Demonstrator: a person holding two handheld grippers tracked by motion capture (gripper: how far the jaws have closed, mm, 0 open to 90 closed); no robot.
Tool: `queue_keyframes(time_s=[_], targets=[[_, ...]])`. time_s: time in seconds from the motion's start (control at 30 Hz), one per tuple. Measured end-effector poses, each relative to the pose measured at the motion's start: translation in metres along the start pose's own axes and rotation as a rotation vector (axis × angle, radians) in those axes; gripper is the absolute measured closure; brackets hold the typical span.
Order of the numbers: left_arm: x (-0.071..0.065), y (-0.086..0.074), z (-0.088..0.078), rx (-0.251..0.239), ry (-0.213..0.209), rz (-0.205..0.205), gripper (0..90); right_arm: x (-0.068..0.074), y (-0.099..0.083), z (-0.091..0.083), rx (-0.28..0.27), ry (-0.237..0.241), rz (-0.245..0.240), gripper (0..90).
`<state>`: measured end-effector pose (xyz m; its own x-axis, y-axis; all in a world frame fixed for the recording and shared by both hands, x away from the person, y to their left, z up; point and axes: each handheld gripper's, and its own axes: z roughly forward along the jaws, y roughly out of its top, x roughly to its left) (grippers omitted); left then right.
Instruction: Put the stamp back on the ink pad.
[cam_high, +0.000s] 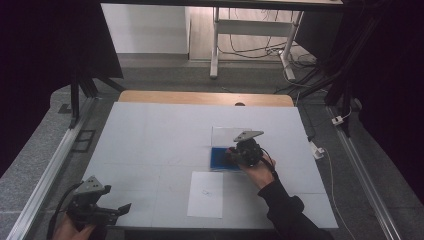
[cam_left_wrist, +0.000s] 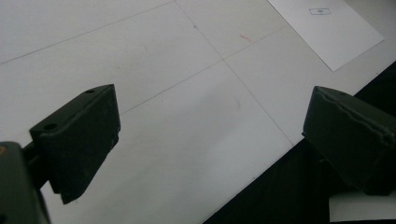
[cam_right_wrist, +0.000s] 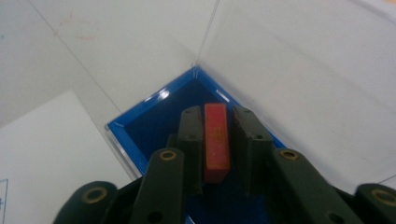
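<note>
right gripper (cam_right_wrist: 217, 140) view alone reveals red block (cam_right_wrist: 216, 140) clamped over blue tray (cam_right_wrist: 122, 131)

We see wide bare table (cam_high: 150, 145) between our two grippers, broken only by a flat sheet of paper (cam_high: 206, 194). Our right gripper (cam_right_wrist: 215, 140) sits inside the blue tray (cam_right_wrist: 122, 133), whose upright clear lid (cam_high: 226, 133) blocks passage on the far side.
</note>
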<state>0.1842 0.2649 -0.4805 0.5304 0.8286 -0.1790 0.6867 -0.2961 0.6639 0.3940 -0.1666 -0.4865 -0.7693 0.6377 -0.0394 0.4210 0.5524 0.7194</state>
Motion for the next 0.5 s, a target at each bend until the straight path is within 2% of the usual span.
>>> queue_keyframes(time_s=[0.23, 0.5], targets=[[0.000, 0.000, 0.000, -0.001, 0.001, 0.001, 4.3, -0.002, 0.002, -0.007, -0.022, 0.004, 0.012, 62.1], [0.000, 0.000, 0.000, -0.001, -0.002, 0.002, 4.3, -0.002, 0.002, -0.015, -0.031, 0.040, 0.043, 50.8]])
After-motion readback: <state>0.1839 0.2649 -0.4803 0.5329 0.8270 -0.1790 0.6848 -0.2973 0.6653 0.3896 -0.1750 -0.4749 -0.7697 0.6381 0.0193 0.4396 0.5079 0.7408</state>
